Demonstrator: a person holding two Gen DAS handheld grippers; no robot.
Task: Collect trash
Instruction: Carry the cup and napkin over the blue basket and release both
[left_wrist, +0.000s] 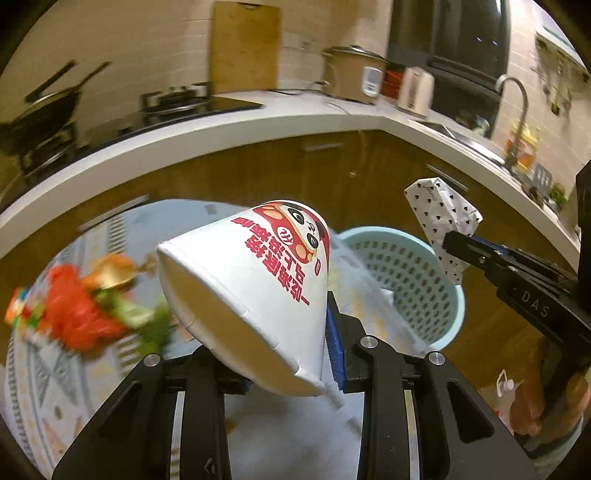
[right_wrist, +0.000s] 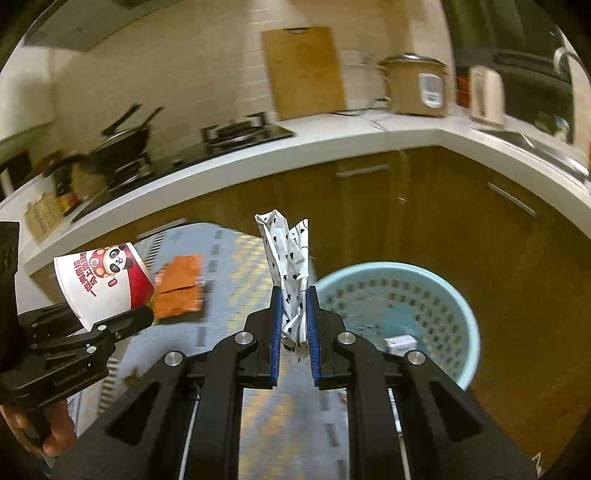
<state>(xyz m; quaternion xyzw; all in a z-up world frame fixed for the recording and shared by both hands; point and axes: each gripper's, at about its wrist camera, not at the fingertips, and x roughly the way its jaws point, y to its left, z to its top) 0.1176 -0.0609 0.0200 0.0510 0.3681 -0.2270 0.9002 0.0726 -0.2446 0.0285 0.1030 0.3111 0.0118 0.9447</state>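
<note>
Grippers (left_wrist: 288, 354) (right_wrist: 293, 328) tilted down, loaded

- The right gripper (right_wrist: 294, 325) clamps a crumpled white spotted wrapper (right_wrist: 286, 258), just left of the light-blue basket (right_wrist: 465, 317).
- A small white box (right_wrist: 400, 343) lies inside the basket.
- Far left of the basket, the left gripper (right_wrist: 122, 321) grips a paper cup (right_wrist: 103, 284).

A white L-shaped counter (right_wrist: 332, 142) runs above brown wooden cabinet doors (right_wrist: 424, 221). A bare wooden cutting board (right_wrist: 303, 72) leans upright against the tiled wall. Left of it sits a black hob (right_wrist: 243, 134) with a dark lidded wok (right_wrist: 123, 142). To the right stand a tan rice cooker (right_wrist: 415, 86) and a pale kettle (right_wrist: 487, 94). A curved metal tap (left_wrist: 515, 99) rises over the sink.
</note>
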